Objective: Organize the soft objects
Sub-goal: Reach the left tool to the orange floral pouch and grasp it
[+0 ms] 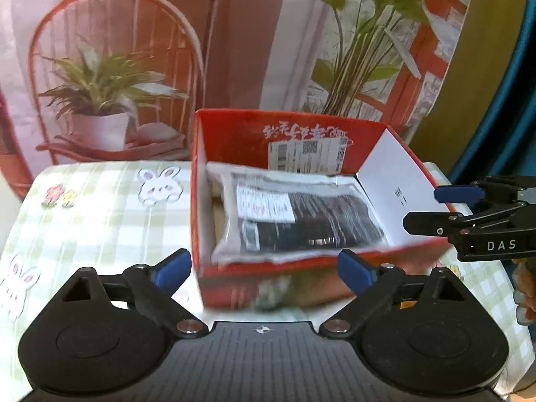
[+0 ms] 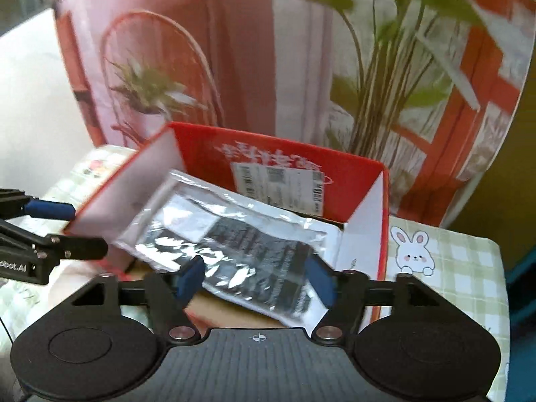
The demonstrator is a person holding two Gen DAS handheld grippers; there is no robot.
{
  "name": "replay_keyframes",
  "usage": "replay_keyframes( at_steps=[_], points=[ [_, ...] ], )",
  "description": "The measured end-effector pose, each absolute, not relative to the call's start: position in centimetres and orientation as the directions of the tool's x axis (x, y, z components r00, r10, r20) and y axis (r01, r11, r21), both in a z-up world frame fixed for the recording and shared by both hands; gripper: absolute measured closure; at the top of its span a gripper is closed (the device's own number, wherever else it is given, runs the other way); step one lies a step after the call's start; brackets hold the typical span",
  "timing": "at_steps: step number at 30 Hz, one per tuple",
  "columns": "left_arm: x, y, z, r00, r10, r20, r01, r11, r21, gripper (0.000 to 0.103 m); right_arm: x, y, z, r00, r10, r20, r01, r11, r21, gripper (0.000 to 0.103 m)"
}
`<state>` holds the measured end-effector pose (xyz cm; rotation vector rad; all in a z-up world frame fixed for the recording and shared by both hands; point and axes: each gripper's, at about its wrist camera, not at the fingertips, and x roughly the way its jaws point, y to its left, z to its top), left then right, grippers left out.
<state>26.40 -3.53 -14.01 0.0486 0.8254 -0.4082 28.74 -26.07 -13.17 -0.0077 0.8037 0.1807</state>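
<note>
A red cardboard box (image 1: 234, 134) stands open on the table, its white flaps folded out. Inside it lies a clear plastic bag (image 1: 298, 217) holding a dark folded soft item with a white label. My left gripper (image 1: 264, 271) hovers in front of the box's near wall, open, with nothing between its blue pads. My right gripper (image 1: 435, 209) comes in from the right beside the box's flap. In the right wrist view, the right gripper (image 2: 255, 278) is open above the near end of the bag (image 2: 234, 244), its pads not pressing it. The left gripper (image 2: 72, 229) shows at the left edge.
The table wears a green checked cloth (image 1: 100, 227) with bunny prints. Close behind the box (image 2: 201, 154) hangs a printed backdrop (image 1: 100, 77) of plants and a red chair. A hand (image 1: 526, 288) shows at the right edge.
</note>
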Motion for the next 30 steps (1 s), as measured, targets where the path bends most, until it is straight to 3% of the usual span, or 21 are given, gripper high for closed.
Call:
replay_keyframes(
  at_steps=[4,21,24,30],
  points=[
    [23.9,-2.6,-14.8,0.594,-0.338,-0.730,0.361,0.923,-0.134,0.007,25.7,-25.1,-13.3,0.703,0.159,-0.694,-0.166,0.984,0.056,0.020],
    [18.4,-2.0,-20.5,0.484,-0.388,-0.784,0.306,0.915,-0.264,0.009,17.6,-23.2,-19.6,0.710,0.143,-0.690,-0.145,0.988,0.056,0.016],
    [18.2,-1.9,-21.2,0.460,-0.421,-0.782,0.296,0.903,-0.312,0.012,17.0,-23.5,-20.1,0.706,0.161,-0.690,-0.146,0.986,0.081,0.016],
    [18.2,-1.4,-22.2,0.439,-0.480,-0.759,0.285,0.876,-0.390,0.033,16.6,-23.7,-20.6,0.702,0.177,-0.690,-0.150,0.984,0.099,0.018]
  ],
)
